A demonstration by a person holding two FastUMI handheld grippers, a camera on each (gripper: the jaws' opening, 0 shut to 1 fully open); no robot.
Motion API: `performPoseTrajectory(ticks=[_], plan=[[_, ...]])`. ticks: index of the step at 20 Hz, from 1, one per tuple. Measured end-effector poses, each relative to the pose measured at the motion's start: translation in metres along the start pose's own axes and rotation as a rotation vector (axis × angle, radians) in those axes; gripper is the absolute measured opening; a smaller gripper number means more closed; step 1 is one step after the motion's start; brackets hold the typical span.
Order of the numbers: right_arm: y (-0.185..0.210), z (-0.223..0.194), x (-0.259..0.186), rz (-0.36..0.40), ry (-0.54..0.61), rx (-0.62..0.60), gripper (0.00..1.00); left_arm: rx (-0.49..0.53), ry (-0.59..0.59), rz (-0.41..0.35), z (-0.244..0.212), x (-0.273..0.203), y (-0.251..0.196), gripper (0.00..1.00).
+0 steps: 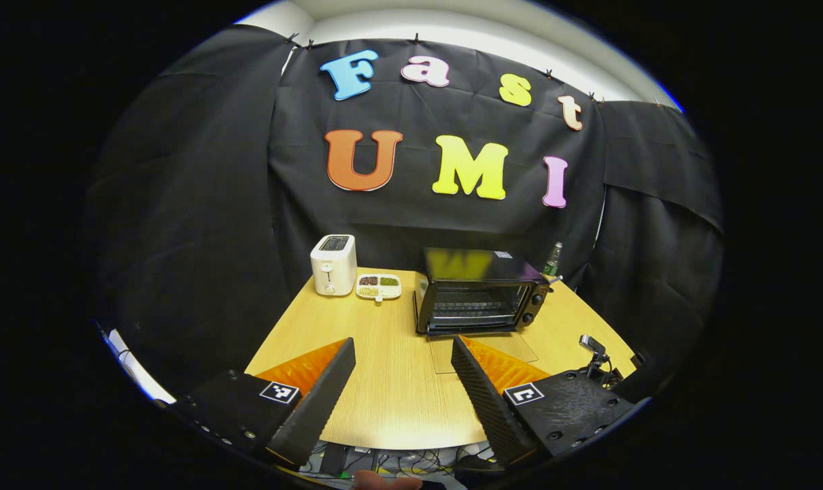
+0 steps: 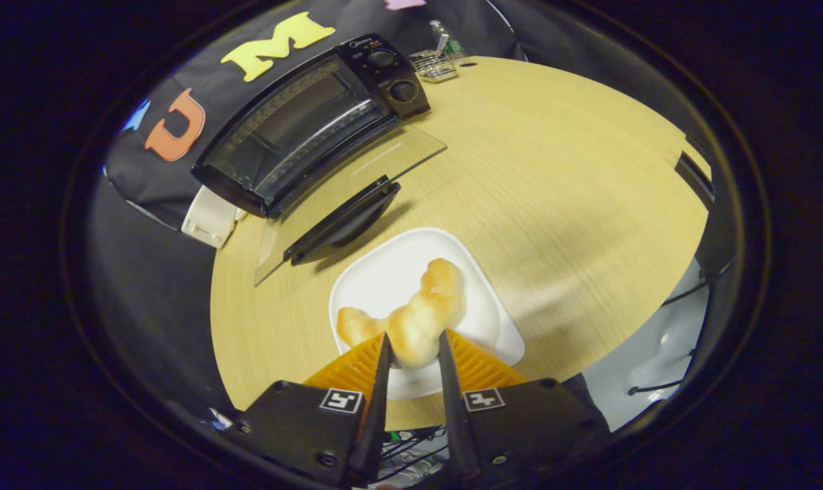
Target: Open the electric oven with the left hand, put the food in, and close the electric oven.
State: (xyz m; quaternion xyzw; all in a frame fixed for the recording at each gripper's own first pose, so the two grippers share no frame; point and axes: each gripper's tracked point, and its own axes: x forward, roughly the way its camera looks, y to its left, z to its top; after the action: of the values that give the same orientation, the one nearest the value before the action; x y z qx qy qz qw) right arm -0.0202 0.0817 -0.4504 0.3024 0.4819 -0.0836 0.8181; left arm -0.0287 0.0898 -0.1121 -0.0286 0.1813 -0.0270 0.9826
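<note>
Both fingers of the right gripper (image 2: 411,347) clench the soft, light pastry (image 2: 411,316) mid-body, likely crushable, while the left gripper (image 1: 401,381) gapes empty.

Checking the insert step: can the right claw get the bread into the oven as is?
Probably yes. The right claw grips the bread, the oven door lies flat open, and bare table lies between.

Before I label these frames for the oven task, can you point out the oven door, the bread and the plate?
oven door (image 2: 357,173): right gripper view, on the open glass pane.
bread (image 2: 418,316): right gripper view, on its middle lump.
plate (image 2: 377,272): right gripper view, on bare white surface.
</note>
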Motion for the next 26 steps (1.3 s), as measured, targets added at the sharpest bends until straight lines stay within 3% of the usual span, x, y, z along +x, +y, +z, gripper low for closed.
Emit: performPoseTrajectory(ticks=[1,4,9,12,17,18,24,26], plan=[[0.001,-0.001,-0.003,0.004,0.009,0.023,0.31,0.002,-0.006,-0.005,0.003,0.000,-0.002,0.94],[0.008,0.004,-0.020,0.033,0.004,0.077,0.20,0.009,-0.026,-0.021,0.010,0.003,-0.007,0.94],[0.033,0.044,-0.065,0.102,-0.099,0.127,0.20,0.015,-0.034,-0.057,0.015,0.008,-0.022,0.94],[0.061,0.075,-0.070,0.155,-0.148,0.175,0.22,0.013,-0.017,-0.076,0.016,0.013,-0.030,0.94],[0.117,0.124,-0.041,0.243,-0.201,0.258,0.22,-0.001,0.048,-0.091,0.010,0.011,-0.035,0.94],[0.128,0.133,-0.034,0.254,-0.209,0.273,0.18,0.007,0.056,-0.085,0.010,0.010,-0.033,0.94],[0.172,0.179,0.019,0.266,-0.268,0.299,0.22,-0.001,0.115,-0.047,0.004,0.018,-0.028,0.94],[0.178,0.200,0.035,0.268,-0.302,0.342,0.19,0.007,0.127,-0.035,0.003,0.020,-0.028,0.94]])
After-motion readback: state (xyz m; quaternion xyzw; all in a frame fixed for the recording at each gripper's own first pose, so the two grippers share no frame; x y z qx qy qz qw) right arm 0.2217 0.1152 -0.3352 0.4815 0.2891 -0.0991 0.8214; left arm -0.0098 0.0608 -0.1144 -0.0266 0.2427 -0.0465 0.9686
